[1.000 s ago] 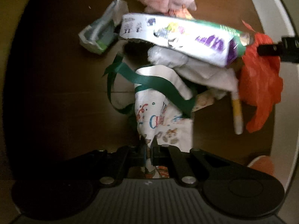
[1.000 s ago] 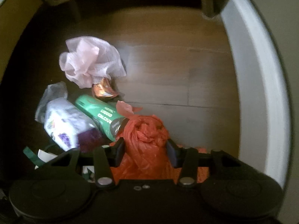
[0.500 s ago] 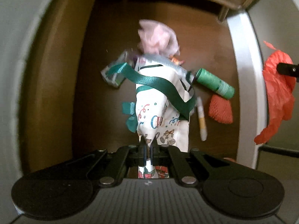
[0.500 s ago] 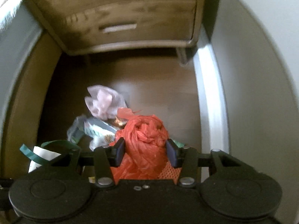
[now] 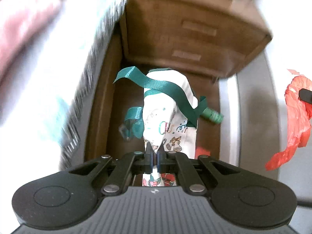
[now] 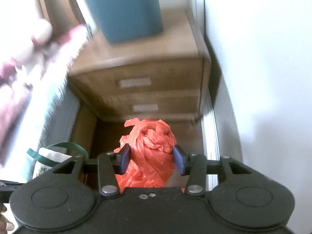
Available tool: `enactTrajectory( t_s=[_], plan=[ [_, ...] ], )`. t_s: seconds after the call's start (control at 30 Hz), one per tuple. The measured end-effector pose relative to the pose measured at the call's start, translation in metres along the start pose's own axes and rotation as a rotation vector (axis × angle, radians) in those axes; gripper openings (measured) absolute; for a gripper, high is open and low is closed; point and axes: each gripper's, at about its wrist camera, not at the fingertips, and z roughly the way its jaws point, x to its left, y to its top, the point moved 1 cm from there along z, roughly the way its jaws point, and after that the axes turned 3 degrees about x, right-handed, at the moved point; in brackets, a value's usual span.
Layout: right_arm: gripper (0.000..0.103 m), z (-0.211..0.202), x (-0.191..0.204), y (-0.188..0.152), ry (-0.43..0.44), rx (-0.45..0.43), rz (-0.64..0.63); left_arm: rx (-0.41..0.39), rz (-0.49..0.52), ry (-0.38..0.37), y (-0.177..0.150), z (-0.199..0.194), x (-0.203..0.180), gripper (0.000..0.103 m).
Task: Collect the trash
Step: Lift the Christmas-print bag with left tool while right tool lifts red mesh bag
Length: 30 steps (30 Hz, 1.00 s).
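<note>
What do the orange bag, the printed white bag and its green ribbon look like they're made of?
Orange bag: thin plastic film, slightly glossy, judging by its sharp crinkles and twisted bunching.
Printed white bag: probably paper, matte with printed holiday pictures; it holds stiff creases, though blur leaves coated paper possible.
Green ribbon: woven fabric, likely grosgrain; fine crosswise ribs show along it.

gift bag [image 5: 171, 124] — coloured letters "CH", rest unreadable

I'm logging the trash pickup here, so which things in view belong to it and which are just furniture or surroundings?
Part of the job:
- gift bag, clamped in left gripper
- orange plastic bag, gripped by right gripper
- green tube on the floor

Just there:
- wooden drawer chest
- teal box
</note>
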Motion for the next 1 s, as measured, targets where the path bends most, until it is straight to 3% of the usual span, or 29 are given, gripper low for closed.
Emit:
enactTrajectory(
  t_s=[0.3, 0.47, 0.57, 0.83, 1.0],
  plan=[
    [0.046, -0.108, 0.017, 0.135, 0.064, -0.196, 0.015, -0.191, -0.011, 0.022, 0.086, -0.162, -0.036, 0.003],
    [0.046, -0.15, 0.029, 0.203, 0.087, -0.281, 0.026, -0.271, -0.013, 0.001, 0.126, -0.23, -0.052, 0.003],
    [0.045, -0.168, 0.041, 0.235, 0.096, -0.304, 0.008, -0.295, 0.015, -0.038, 0.159, -0.252, -0.055, 0.003],
    [0.045, -0.191, 0.083, 0.3, 0.008, -0.338, -0.1, -0.368, 0.119, -0.1, 0.256, -0.302, -0.061, 0.003],
    [0.045, -0.179, 0.107, 0.35, -0.06, -0.364, -0.152, -0.438, 0.161, -0.128, 0.318, -0.332, -0.077, 0.003]
  ],
)
